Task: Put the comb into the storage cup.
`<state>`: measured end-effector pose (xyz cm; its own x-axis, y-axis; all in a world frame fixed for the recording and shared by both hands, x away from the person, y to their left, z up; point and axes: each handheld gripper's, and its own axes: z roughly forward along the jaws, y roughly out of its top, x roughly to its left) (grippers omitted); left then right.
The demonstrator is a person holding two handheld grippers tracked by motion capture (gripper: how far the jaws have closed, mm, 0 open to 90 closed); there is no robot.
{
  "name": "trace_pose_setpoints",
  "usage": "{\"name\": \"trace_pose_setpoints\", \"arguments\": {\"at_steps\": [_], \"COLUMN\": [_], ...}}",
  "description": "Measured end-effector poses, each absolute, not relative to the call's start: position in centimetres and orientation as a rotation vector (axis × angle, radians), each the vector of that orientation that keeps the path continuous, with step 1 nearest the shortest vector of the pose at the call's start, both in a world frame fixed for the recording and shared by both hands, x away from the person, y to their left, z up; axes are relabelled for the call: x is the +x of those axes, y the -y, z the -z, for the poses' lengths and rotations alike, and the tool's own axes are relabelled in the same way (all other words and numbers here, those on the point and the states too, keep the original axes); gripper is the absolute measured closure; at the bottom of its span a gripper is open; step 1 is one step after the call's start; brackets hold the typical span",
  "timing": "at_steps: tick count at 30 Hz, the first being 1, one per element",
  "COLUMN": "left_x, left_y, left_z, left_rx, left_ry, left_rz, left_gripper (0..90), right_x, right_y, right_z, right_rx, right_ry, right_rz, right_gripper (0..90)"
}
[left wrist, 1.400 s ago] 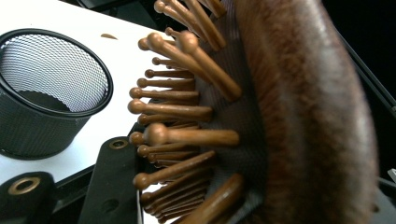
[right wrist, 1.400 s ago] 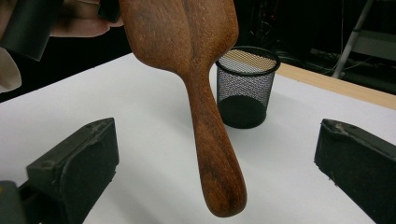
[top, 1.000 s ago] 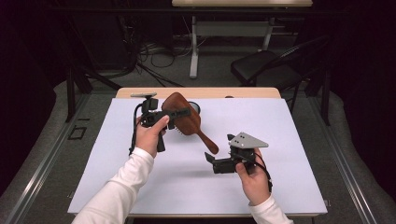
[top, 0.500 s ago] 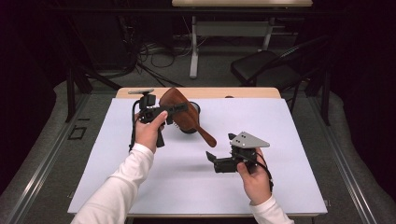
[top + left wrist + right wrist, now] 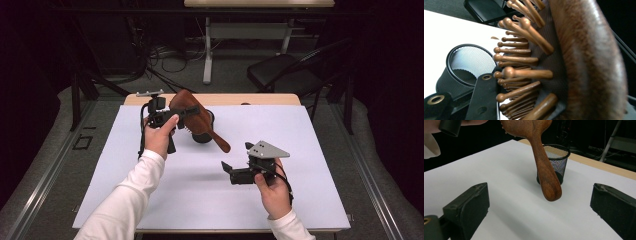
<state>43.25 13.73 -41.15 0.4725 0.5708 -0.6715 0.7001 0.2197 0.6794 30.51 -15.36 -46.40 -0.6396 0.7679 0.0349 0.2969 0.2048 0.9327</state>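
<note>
My left gripper (image 5: 181, 115) is shut on the head of a brown wooden hairbrush (image 5: 192, 117) and holds it in the air, handle slanting down to the right. In the left gripper view the brush back (image 5: 586, 62) and its wooden bristles (image 5: 524, 60) are very close, beside one black finger (image 5: 484, 95). A black mesh cup (image 5: 205, 136) stands on the mat just under and behind the brush. My right gripper (image 5: 227, 171) rests low on the mat at the right, open, pointing at the cup. The brush handle (image 5: 546, 175) hangs in front of the cup (image 5: 560, 160), beyond my right gripper (image 5: 539, 205).
A white mat (image 5: 300, 200) covers the table, with a strip of bare wood (image 5: 260, 99) along the far edge. A dark chair (image 5: 280, 75) and table legs stand on the floor beyond. The left hand (image 5: 431, 140) is at the top left of the right gripper view.
My left gripper has lifted the hairbrush a little higher, so the mesh cup now shows beneath it. The right gripper has stayed where it was.
</note>
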Motion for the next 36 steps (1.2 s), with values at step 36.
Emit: {"name": "trace_pose_setpoints", "arguments": {"at_steps": [36], "left_x": [45.1], "left_y": [-15.4], "left_z": [38.2], "left_rx": [1.390], "left_ry": [-1.266], "left_rz": [-0.002], "left_gripper": [49.6], "right_x": [30.6], "right_y": [15.9], "right_z": [46.2], "right_rx": [0.996], "right_ry": [-2.022], "right_rz": [-1.420], "right_gripper": [1.8]}}
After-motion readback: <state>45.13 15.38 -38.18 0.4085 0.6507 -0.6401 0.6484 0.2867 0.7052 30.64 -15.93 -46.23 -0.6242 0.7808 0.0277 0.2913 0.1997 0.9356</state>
